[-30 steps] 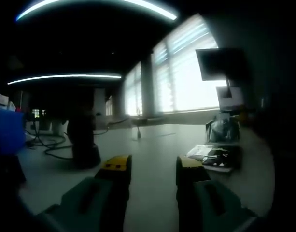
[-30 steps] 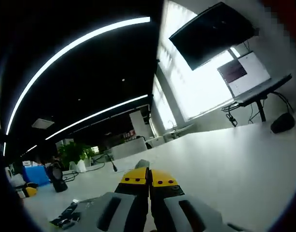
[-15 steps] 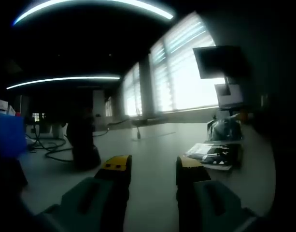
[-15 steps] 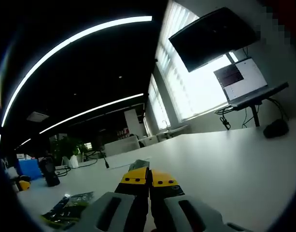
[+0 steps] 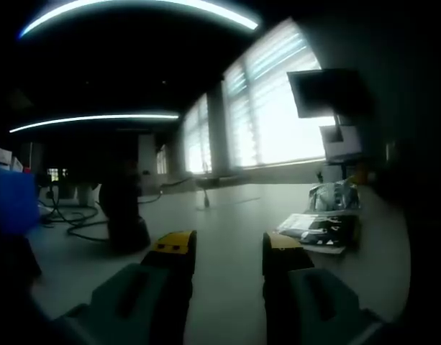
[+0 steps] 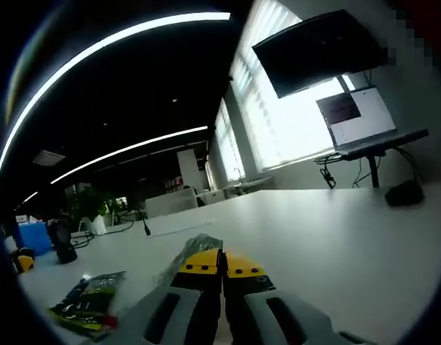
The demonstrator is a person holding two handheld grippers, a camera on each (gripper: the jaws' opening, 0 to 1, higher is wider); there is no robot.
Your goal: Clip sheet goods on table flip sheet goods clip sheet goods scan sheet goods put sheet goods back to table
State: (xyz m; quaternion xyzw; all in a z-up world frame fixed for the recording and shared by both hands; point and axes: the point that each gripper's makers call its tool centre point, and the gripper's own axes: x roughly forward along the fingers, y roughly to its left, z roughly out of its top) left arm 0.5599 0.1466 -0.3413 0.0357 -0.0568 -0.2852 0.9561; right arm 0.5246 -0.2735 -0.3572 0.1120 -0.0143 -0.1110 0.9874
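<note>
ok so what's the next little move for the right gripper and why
Probably carry the packet toward the dark upright device, likely the scanner. The right gripper looks shut on that packet, above the table, and the left gripper is open and holds nothing.

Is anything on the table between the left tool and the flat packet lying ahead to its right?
Nothing visible: bare white table lies between the open left tool and the dark printed flat packet. The black stand sits off to the other side.
</note>
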